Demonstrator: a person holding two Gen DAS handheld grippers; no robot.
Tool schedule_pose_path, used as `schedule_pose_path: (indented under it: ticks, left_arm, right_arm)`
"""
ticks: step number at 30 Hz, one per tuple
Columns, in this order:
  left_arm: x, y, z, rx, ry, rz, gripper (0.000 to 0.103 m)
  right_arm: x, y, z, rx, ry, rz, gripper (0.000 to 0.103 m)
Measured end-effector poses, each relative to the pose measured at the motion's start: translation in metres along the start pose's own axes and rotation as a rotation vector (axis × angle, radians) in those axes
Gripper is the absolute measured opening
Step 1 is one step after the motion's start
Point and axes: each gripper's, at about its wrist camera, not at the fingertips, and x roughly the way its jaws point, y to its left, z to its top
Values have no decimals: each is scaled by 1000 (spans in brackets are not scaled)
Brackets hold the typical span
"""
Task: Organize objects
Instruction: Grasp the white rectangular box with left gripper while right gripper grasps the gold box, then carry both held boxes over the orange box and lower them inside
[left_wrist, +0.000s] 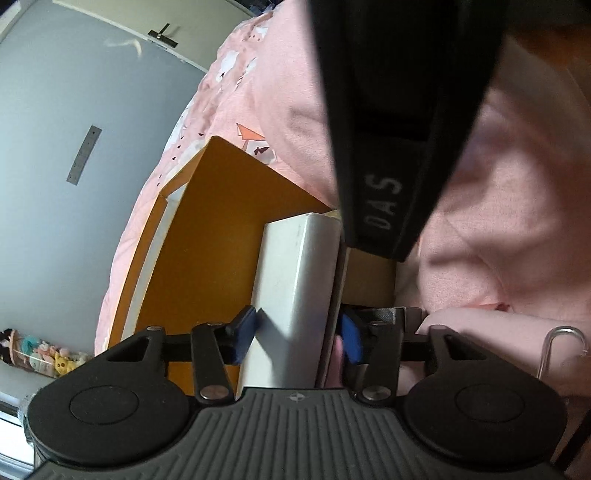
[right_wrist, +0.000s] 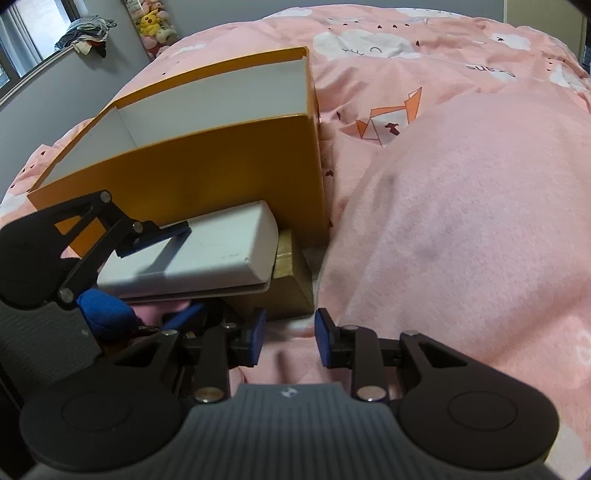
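A long white box (left_wrist: 299, 266) lies against the outer wall of an open orange box (left_wrist: 207, 229) on a pink bed. My left gripper (left_wrist: 299, 332) is shut on the white box, one blue pad on each broad face. In the right wrist view the white box (right_wrist: 207, 247) rests partly on a small brown box (right_wrist: 291, 266), with the left gripper (right_wrist: 173, 275) clamped on its near end. My right gripper (right_wrist: 288, 338) hovers open over the pink bedding, just in front of the brown box, with nothing between its pads.
The orange box (right_wrist: 184, 166) has a white inside. A thick pink fleece blanket (right_wrist: 461, 221) bulges to the right. A black lettered part (left_wrist: 391, 147) hangs into the left wrist view from above. A blue cloth item (right_wrist: 107, 314) sits under the left gripper. Plush toys (right_wrist: 151, 22) stand by the grey wall.
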Motion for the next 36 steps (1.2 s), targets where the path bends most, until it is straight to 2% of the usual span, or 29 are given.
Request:
schedule_pose_path:
  ticks: [4,6,9,15,18,28,32,36]
  left_arm:
    - [-9,19,-7,-72,-11,-21,41]
    - [-15,31,-11,-110,-14,-39,37]
    - [-25,55,-16,-182,-23,-77,34]
    - [-33,115,-30,-389,-20,-230,34]
    - [-39,135,-25,-472,-22,-277,32]
    - [-60,179,-30,-708,-55,-358,32]
    - [-73,198,-37,-770,-80,-362,32]
    - [-83,220,-45,-825,-101,-355,32]
  right_arm:
    - [-3,3,1,-24,-10,16,38]
    - [-4,7,2,-54,-24,12,49]
    - [-3,13,6,-110,-43,-5,55]
    - [6,24,22,-198,-36,-16,66]
    - [11,30,30,-199,-14,12,66]
    - [42,32,43,-170,74,-9,63]
    - [29,30,44,-161,56,-15,63]
    - [-7,32,50,-169,-1,-3,63]
